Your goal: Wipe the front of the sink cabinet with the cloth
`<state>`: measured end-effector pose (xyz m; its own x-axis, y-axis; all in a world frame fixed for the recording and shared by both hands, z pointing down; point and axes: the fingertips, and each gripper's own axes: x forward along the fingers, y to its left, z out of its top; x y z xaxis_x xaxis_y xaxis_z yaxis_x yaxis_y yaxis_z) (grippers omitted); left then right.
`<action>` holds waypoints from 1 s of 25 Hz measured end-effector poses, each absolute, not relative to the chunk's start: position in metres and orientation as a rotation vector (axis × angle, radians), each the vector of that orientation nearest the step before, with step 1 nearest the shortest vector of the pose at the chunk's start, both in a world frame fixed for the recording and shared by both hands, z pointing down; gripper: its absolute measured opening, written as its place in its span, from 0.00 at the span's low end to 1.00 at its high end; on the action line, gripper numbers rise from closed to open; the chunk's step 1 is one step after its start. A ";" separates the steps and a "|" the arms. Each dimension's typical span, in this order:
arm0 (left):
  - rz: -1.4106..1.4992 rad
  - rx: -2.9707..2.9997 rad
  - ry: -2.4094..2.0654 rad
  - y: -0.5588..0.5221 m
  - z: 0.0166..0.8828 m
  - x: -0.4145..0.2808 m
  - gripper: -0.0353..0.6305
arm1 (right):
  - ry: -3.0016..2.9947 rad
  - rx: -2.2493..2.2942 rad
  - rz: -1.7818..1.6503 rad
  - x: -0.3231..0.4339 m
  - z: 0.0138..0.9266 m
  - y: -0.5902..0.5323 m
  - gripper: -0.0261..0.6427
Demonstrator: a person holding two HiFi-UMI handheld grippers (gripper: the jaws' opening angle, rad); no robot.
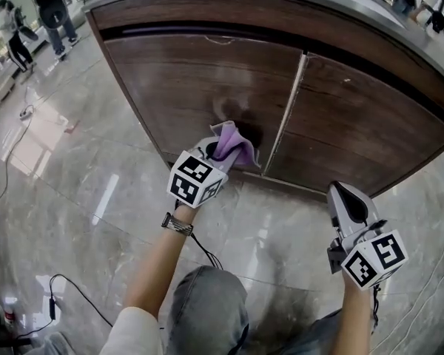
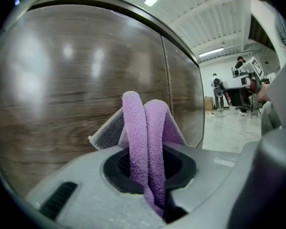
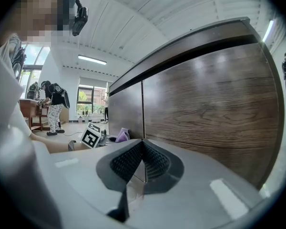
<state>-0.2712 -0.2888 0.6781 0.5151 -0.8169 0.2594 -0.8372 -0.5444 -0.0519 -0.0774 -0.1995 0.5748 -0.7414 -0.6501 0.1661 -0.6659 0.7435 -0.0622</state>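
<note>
Our left gripper [image 1: 211,154] and right gripper [image 1: 340,192] both have pale grey, rounded plastic shells. Each carries a white cube printed with black square markers, the left cube [image 1: 194,180] and the right cube [image 1: 374,258]. On top of the right gripper's shell there is a dark oval patch. Its fingers [image 3: 126,162] are lined with black ribbed pads set in a dark grey collar. A thin black cable [image 1: 206,251] trails from the left gripper. On the left wrist we wear a dark band [image 1: 177,225] with light flecks. Our sleeve [image 1: 137,331] is short and cream-coloured, and our jeans [image 1: 207,309] are a washed grey-blue.
</note>
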 end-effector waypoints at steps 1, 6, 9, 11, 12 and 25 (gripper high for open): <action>0.399 2.692 -1.425 -0.289 0.681 -0.259 0.13 | -2.804 1.070 0.178 -0.076 0.574 -0.199 0.05; 0.459 2.790 -1.274 -0.291 0.704 -0.213 0.13 | -2.800 1.087 0.171 -0.071 0.570 -0.197 0.05; 0.523 2.783 -1.245 -0.291 0.733 -0.203 0.13 | -2.791 1.086 0.169 -0.073 0.573 -0.197 0.05; 0.532 2.759 -1.252 -0.291 0.749 -0.204 0.13 | -2.784 1.077 0.170 -0.077 0.575 -0.197 0.05; 0.528 2.740 -1.262 -0.291 0.756 -0.208 0.13 | -2.784 1.073 0.171 -0.079 0.576 -0.197 0.05; 0.615 2.459 -1.537 -0.287 0.816 -0.353 0.13 | -2.735 1.007 0.144 -0.101 0.594 -0.187 0.05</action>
